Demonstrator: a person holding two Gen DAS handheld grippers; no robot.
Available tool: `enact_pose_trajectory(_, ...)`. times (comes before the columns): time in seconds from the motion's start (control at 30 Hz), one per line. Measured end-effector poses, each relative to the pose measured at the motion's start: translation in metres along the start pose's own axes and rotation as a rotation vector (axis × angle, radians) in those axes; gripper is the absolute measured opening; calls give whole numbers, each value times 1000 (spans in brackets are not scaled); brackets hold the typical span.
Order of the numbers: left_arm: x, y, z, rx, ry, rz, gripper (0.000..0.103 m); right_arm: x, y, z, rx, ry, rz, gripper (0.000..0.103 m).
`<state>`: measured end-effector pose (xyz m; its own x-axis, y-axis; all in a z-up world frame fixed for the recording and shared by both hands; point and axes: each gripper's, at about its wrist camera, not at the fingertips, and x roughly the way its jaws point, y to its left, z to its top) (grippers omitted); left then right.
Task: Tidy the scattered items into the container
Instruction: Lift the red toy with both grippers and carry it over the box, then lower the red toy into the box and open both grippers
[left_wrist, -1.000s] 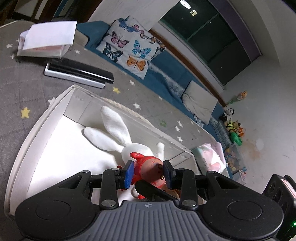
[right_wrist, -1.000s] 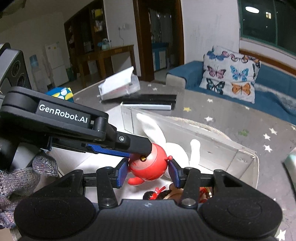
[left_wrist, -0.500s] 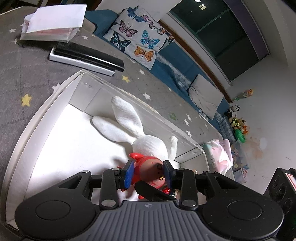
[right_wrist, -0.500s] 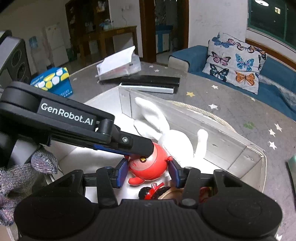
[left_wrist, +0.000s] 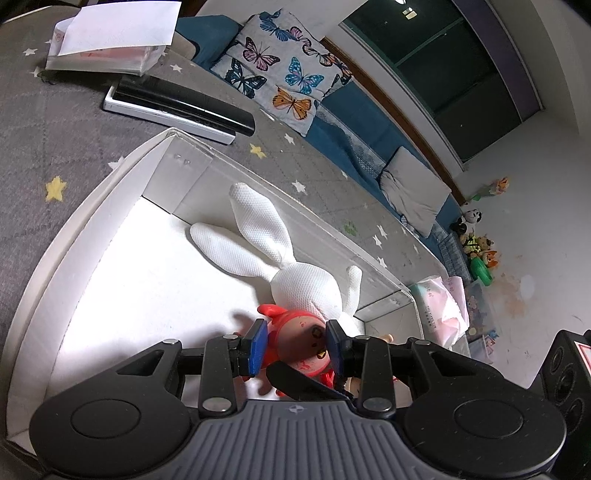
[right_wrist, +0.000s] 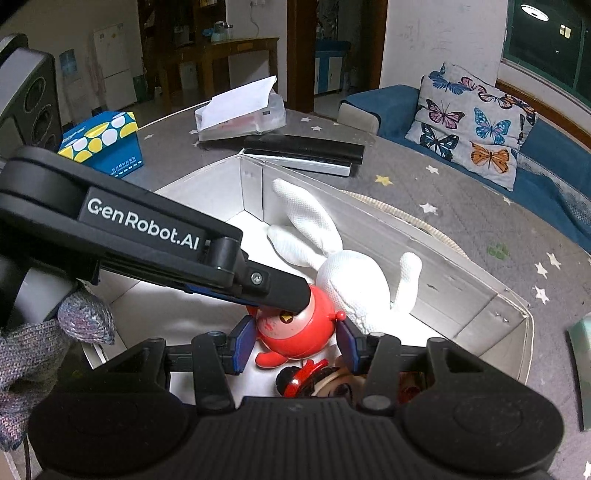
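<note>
Both grippers, left gripper (left_wrist: 295, 343) and right gripper (right_wrist: 295, 345), pinch the red toy (right_wrist: 295, 328) inside the white box (left_wrist: 74, 236), right beside the bunny (left_wrist: 280, 266).

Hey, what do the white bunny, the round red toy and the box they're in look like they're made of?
White bunny: soft stuffed fabric, matte, with a dimpled knit weave showing on the ears. Round red toy: probably hard plastic, smooth and glossy, catching highlights. Box: looks like stiff white card or thin board, with flat matte panels and folded seams at the corners.
</note>
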<state>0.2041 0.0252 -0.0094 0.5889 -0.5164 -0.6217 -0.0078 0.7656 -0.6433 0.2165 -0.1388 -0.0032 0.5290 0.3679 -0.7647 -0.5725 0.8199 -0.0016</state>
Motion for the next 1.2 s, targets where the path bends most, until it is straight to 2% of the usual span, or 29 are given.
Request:
enact_pose_trajectory(0.5, -5, -8, -3, 22, -13, 13, 37, -2, 2, -3, -18, -20, -22, 51)
enact_pose_trajectory(0.63, -8, -11, -4, 32, -18, 12, 37, -5, 3, -3, -23, -34, -29, 57)
enact_pose_trajectory(0.77, -11, -14, -5, 44, -23, 15, 37, -7, 4, -4, -25, -43, -34, 58)
enact_pose_trajectory(0.83, -13, -14, -6, 46, -26, 15, 37, -9, 5, -6, -24, -50, -37, 63)
enact_pose_trajectory(1.2, -31, -25, -16, 79, -63, 17, 37, -36, 9, -13, -10, -131, -42, 70)
